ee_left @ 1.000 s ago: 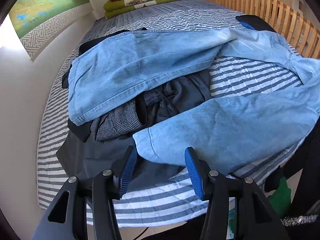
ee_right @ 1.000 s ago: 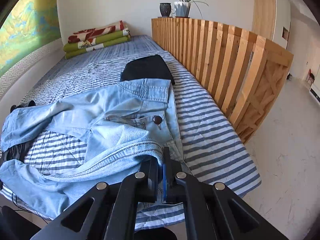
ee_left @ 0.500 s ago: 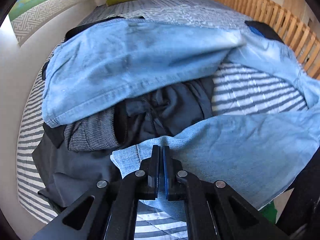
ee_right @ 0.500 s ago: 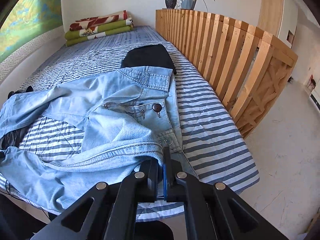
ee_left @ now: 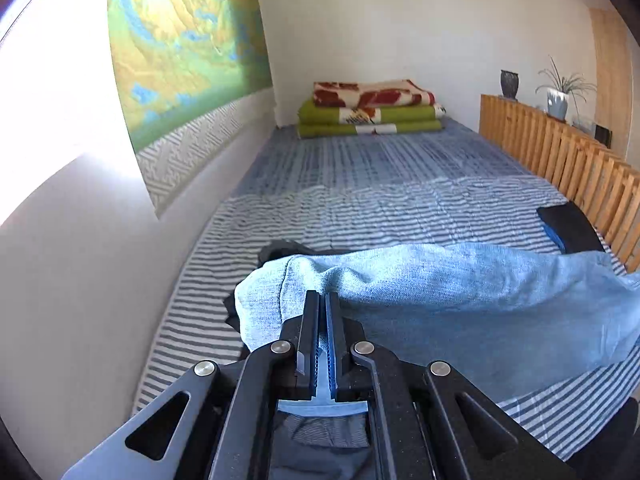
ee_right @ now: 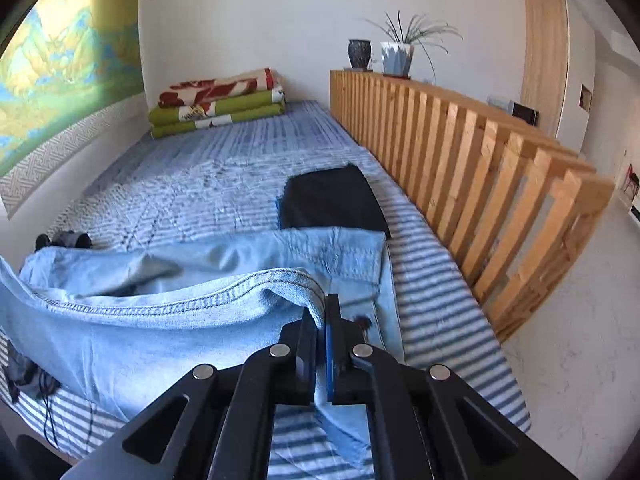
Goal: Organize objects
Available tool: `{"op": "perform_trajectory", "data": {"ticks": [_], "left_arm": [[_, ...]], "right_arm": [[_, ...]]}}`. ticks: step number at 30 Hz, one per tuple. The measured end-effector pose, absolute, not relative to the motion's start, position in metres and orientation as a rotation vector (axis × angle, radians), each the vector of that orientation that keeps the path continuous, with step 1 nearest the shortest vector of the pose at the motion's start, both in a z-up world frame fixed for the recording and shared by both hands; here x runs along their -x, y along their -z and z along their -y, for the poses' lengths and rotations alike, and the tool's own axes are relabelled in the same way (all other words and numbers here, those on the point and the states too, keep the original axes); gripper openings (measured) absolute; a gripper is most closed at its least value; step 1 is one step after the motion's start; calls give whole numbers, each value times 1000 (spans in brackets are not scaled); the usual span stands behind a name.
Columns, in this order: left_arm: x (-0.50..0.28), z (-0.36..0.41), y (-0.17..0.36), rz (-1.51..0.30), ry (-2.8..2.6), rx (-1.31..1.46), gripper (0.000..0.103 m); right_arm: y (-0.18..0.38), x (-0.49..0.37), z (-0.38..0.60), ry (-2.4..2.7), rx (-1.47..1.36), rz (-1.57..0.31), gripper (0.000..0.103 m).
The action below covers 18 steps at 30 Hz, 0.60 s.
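Lifted since the earlier frames: both grippers have come up off the bed w/ the jeans pinched; left view earlier looked down on the clothes pile, now looks along the bed toward the far wall.

Left wrist view, left to right. Wall hanging (ee_left: 184, 52) at 10 o'clock. Folded blankets (ee_left: 370, 108) at 12, on the far end of the striped bed (ee_left: 360, 184). Left gripper (ee_left: 323, 320) at 6: jaws closed tight on a hem of the light-blue jeans (ee_left: 460, 292), which drape away toward 3. Dark clothes (ee_left: 280, 250) peek out just behind the denim, more below the gripper. Wooden slat rail (ee_left: 560, 156) at 2.

Right wrist view. Right gripper (ee_right: 322, 328) at 6, also clamped shut, on the stitched waistband edge. Denim sags from 9 to centre. Folded black garment (ee_right: 332, 200) just beyond the jeans, near the rail.

Risks, as judgement:
- Both grips are thin edge pinches; heavy denim may slip out if raised fast.
- Legs trailing over the dark pile could drag or snag those clothes.
- Jeans' far edge lies close to the black garment; a pull might rumple it.
- Uneven lift btwn grippers would twist the fabric, spoiling any fold.
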State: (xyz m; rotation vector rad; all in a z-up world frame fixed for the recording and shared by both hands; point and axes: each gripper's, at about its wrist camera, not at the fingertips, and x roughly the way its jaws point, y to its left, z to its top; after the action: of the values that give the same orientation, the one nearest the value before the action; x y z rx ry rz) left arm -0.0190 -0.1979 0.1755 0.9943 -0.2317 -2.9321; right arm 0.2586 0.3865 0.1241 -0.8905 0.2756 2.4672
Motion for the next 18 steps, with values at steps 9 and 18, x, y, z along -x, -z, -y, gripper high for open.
{"op": "perform_trajectory", "data": {"ticks": [9, 18], "left_arm": [[-62, 298, -28, 275, 2568, -1484, 32], [-47, 248, -4, 270, 2692, -1520, 42]], "right_arm": [[-54, -290, -320, -2608, 1272, -285, 7], [12, -345, -324, -2528, 1418, -440, 19]]}}
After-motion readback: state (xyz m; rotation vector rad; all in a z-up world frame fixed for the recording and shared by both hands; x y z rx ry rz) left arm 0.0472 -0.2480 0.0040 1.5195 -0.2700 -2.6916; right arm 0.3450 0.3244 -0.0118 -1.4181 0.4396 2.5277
